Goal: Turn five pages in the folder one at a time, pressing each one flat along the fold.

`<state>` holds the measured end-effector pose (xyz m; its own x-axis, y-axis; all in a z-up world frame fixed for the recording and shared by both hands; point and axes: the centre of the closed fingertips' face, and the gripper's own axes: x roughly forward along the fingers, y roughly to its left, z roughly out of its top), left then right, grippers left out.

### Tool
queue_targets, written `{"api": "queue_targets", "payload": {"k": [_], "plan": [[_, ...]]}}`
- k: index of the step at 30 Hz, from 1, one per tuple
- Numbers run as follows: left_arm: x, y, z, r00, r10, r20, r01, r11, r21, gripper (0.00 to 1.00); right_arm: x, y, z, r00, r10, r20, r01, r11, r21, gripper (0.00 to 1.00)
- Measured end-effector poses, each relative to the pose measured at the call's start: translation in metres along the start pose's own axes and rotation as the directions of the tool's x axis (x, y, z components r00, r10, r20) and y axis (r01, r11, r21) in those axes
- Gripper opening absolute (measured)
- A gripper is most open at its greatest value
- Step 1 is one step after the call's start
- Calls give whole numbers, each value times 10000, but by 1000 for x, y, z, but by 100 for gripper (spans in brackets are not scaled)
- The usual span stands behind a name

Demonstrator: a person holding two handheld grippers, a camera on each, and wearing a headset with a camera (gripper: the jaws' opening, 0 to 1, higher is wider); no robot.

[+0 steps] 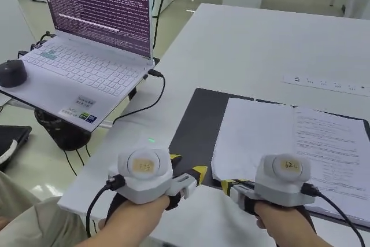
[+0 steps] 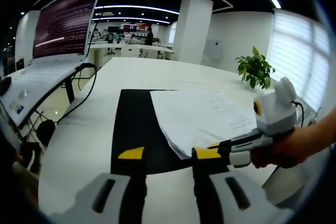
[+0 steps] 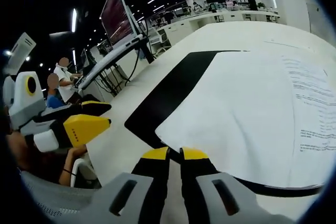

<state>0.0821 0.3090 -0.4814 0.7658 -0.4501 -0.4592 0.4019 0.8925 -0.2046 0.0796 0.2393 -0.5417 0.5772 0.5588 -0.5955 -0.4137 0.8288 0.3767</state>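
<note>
— Where are your tongs?
— Nearest me, both low over the near edge of the surface (image 1: 260,44). My left tongs (image 1: 188,166) are apart, over the bare black cover of the folder (image 1: 196,125). My right tongs (image 1: 229,187) are together, with the tips at the near left corner of the blank leaf (image 1: 254,137). I can't tell whether paper sits between them.
— And the folder?
— Open flat just ahead, with the blank leaf lying left and the printed page (image 1: 335,148) right. The fold (image 1: 295,134) between them runs straight away from me, to the right of the right tips.
— So which hand presses?
— The right is nearer, I reckon. It would travel along that line, near end to far. The left is well off it.
— Anything beyond?
— A power strip (image 1: 326,83) farther back and a laptop (image 1: 87,56) off left.
</note>
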Motion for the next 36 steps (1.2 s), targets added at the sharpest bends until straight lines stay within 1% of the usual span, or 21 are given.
{"api": "queue_targets", "payload": {"k": [3,4,6,10,11,14,16,17,18,21,23,24,26,28,29,31,32,33,34,35,36], "plan": [[6,-7,3,9999,-156,-31,156,9998,98,33,-9,0,6,9996,22,266,-22,10000,13,1],[10,-11,5,9997,-241,-39,242,9996,169,33,-12,-1,8,9994,21,345,-21,10000,22,0],[15,-18,8,9992,-398,-68,400,9988,287,33,-20,-3,13,9982,-19,592,9,9999,163,0],[36,-34,10,9967,-763,-259,778,9950,622,33,-35,-16,24,9940,-244,1067,203,9990,394,0],[43,-39,8,9956,-849,-403,880,9928,819,33,-38,-20,26,9924,-321,1186,267,9986,467,0],[59,-50,0,9925,-958,-753,1039,9883,1120,33,-51,-41,36,9843,-716,1616,583,9946,859,0],[68,-55,-4,9909,-1018,-886,1122,9861,1221,33,-57,-53,40,9787,-933,1830,734,9909,1126,0],[72,-57,-7,9900,-1021,-975,1143,9850,1292,34,-62,-61,44,9733,-1074,2029,819,9881,1300,0],[78,-59,-13,9880,-972,-1201,1141,9831,1432,33,-64,-67,45,9706,-1150,2114,865,9865,1392,0],[90,-55,-24,9874,-561,-1478,796,9842,1580,33,-71,-87,53,9564,-1340,2595,879,9794,1818,0],[95,-52,-30,9877,-300,-1532,548,9856,1602,34,-74,-100,55,9493,-1467,2779,948,9768,1920,0],[97,-50,-34,9869,-198,-1600,447,9871,1536,34,-75,-105,56,9468,-1516,2839,960,9750,2003,0],[99,-46,-41,9857,96,-1683,199,9848,1724,33,-76,-116,57,9412,-1624,2963,1017,9724,2099,0],[99,-46,-46,9847,178,-1735,139,9836,1798,33,-75,-127,57,9359,-1727,3070,1091,9708,2135,0],[99,-45,-45,9885,258,-1492,43,9802,1981,33,-73,-131,58,9340,-1746,3118,1107,9710,2121,0],[97,-45,-46,9904,358,-1336,-77,9788,2048,32,-69,-139,59,9316,-1788,3165,1171,9718,2046,0],[97,-45,-46,9914,371,-1255,-103,9781,2081,32,-67,-141,60,9322,-1757,3165,1185,9743,1918,0],[96,-44,-46,9932,358,-1104,-116,9771,2126,32,-62,-144,60,9351,-1740,3088,1227,9762,1786,0],[96,-44,-46,9946,337,-980,-124,9777,2095,32,-59,-146,61,9361,-1733,3062,1244,9771,1728,0],[96,-43,-46,9962,311,-819,-149,9815,1911,32,-57,-147,62,9369,-1705,3051,1240,9783,1660,0],[96,-42,-46,9966,289,-777,-133,9807,1949,32,-55,-149,64,9365,-1700,3068,1239,9786,1642,0]]}}
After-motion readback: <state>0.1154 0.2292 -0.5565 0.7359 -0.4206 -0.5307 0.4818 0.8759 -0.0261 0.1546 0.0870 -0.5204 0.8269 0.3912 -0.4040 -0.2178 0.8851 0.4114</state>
